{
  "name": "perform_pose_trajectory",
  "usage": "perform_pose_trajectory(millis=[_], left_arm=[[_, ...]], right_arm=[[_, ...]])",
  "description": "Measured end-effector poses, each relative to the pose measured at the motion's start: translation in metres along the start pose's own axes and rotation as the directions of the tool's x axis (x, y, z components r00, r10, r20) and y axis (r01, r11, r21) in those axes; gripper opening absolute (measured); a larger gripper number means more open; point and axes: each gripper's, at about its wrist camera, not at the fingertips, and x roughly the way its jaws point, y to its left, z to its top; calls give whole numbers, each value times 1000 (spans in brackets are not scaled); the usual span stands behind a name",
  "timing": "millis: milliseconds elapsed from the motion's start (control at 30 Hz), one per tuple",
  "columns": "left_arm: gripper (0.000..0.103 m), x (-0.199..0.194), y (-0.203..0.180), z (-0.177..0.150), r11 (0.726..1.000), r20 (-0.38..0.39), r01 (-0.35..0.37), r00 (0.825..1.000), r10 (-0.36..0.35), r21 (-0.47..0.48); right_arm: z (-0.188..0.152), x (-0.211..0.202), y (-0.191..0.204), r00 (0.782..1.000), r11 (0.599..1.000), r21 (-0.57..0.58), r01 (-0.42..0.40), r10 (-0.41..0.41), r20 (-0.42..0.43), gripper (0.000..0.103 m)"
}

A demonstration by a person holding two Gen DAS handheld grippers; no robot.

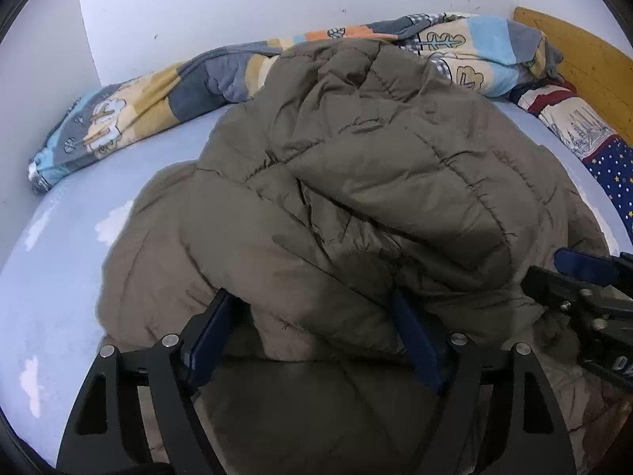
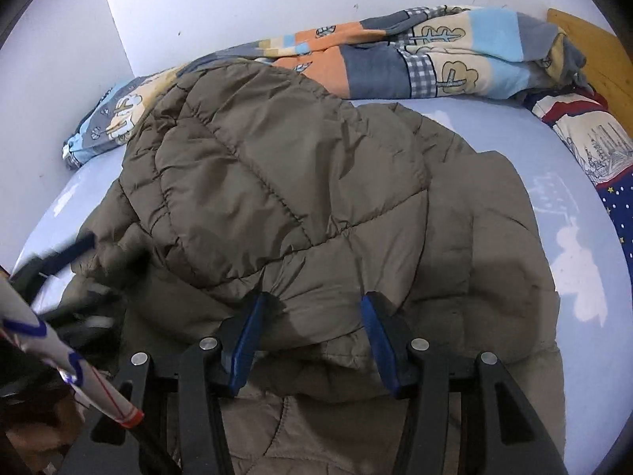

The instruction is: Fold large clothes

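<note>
A large olive-brown quilted jacket (image 1: 356, 182) lies crumpled on a light blue bed sheet (image 1: 59, 277); it also fills the right wrist view (image 2: 285, 198). My left gripper (image 1: 312, 304) is open, its blue-padded fingers (image 1: 209, 336) astride a thick fold of the jacket at its near edge. My right gripper (image 2: 312, 304) is open too, its fingers (image 2: 247, 340) on either side of a puffy fold at the jacket's near hem. The right gripper shows at the right edge of the left wrist view (image 1: 585, 277); the left one is blurred at the left of the right wrist view (image 2: 59, 261).
A patchwork quilt (image 1: 158, 95) with tree prints lies bunched along the white wall (image 1: 237, 0). A star-patterned pillow (image 1: 585, 134) rests by the wooden headboard (image 1: 593, 59) at the right. A white sleeve with blue and red marks (image 2: 59, 360) crosses the lower left.
</note>
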Motion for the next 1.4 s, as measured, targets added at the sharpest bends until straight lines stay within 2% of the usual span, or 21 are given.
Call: perform_pose_trajectory(millis=[100, 433, 533, 700, 800, 867, 1033, 1200, 1300, 1400], left_arm=[[80, -2, -5, 0, 1000, 16, -18, 1000, 18, 18], [80, -11, 2, 0, 1000, 29, 3, 1000, -3, 2], [80, -12, 2, -2, 1000, 30, 8, 1000, -8, -2], [80, -13, 2, -2, 1000, 33, 4, 999, -4, -2], [80, -12, 3, -2, 1000, 31, 8, 999, -8, -2], [80, -12, 2, -3, 1000, 32, 8, 999, -8, -2], [80, -13, 1, -5, 1000, 36, 8, 999, -8, 10], [80, -10, 0, -5, 1000, 37, 6, 999, -6, 18], [80, -9, -3, -5, 999, 38, -5, 999, 3, 32], [80, -16, -1, -3, 1000, 44, 5, 999, -6, 23]], right_arm=[[0, 1, -1, 1000, 1000, 4, -4, 4, -13, 56], [8, -19, -1, 999, 999, 15, -31, 32, -34, 56], [17, -36, 0, 999, 999, 8, -39, 39, 1, 56], [28, -61, 1, 988, 1000, -5, 5, -4, 153, 56], [33, -52, 2, 986, 1000, -7, -6, 8, 165, 56], [36, -42, 4, 988, 999, -28, 21, -16, 156, 56], [46, -19, 6, 992, 999, -33, 27, -22, 123, 56], [40, 24, 9, 997, 995, -66, 80, -79, 23, 56], [33, 39, 13, 993, 988, -101, 118, -119, -1, 56], [36, 47, 9, 993, 991, -89, 104, -107, -39, 56]])
